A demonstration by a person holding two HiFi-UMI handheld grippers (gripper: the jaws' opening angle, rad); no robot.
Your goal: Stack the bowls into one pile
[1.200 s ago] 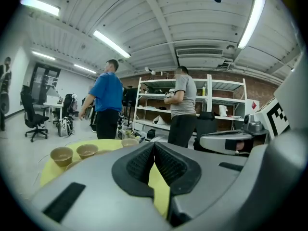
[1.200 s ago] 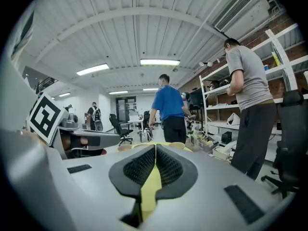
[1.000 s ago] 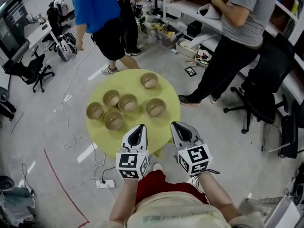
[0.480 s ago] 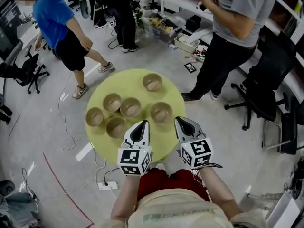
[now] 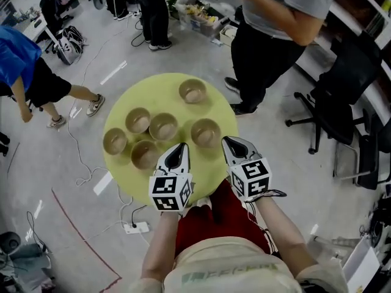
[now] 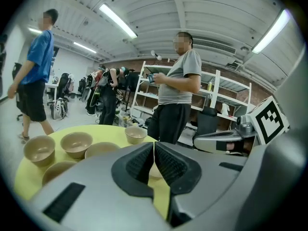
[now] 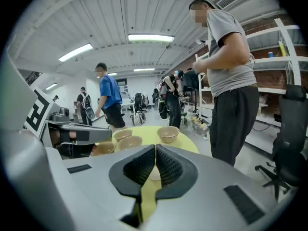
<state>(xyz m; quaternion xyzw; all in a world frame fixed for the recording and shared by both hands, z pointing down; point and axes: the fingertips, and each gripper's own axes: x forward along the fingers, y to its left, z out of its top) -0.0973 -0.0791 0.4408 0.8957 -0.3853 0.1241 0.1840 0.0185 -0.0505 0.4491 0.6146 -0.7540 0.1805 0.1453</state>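
Nearest to us are our two grippers, side by side over the near edge of the round yellow-green tabletop (image 5: pixel 215 105). The left gripper (image 5: pixel 178 150) has its jaws pressed together with nothing between them. The right gripper (image 5: pixel 230 144) is closed in the same way and is also empty.

Just beyond them we count six tan round bowls, all upright on the tabletop, each standing singly and none nested in another. One bowl (image 5: pixel 146 154) sits just left of the left gripper's tip, and one (image 5: pixel 206 132) lies between the two tips, slightly farther on. A third (image 5: pixel 115 141) stands at the left edge. Two more (image 5: pixel 138 120) (image 5: pixel 163 126) sit close together in the middle. The sixth (image 5: pixel 194 91) stands alone at the far side.

On the grey floor (image 5: pixel 55 163) to the near left lies one white power strip (image 5: pixel 135 227). To the right stands one black office chair (image 5: pixel 339 96). Farther off we count three people: one in a grey shirt and black trousers (image 5: pixel 263 47) at the far right, one in a blue shirt (image 5: pixel 24 72) at the left, and one in dark clothes (image 5: pixel 149 8) at the far end.
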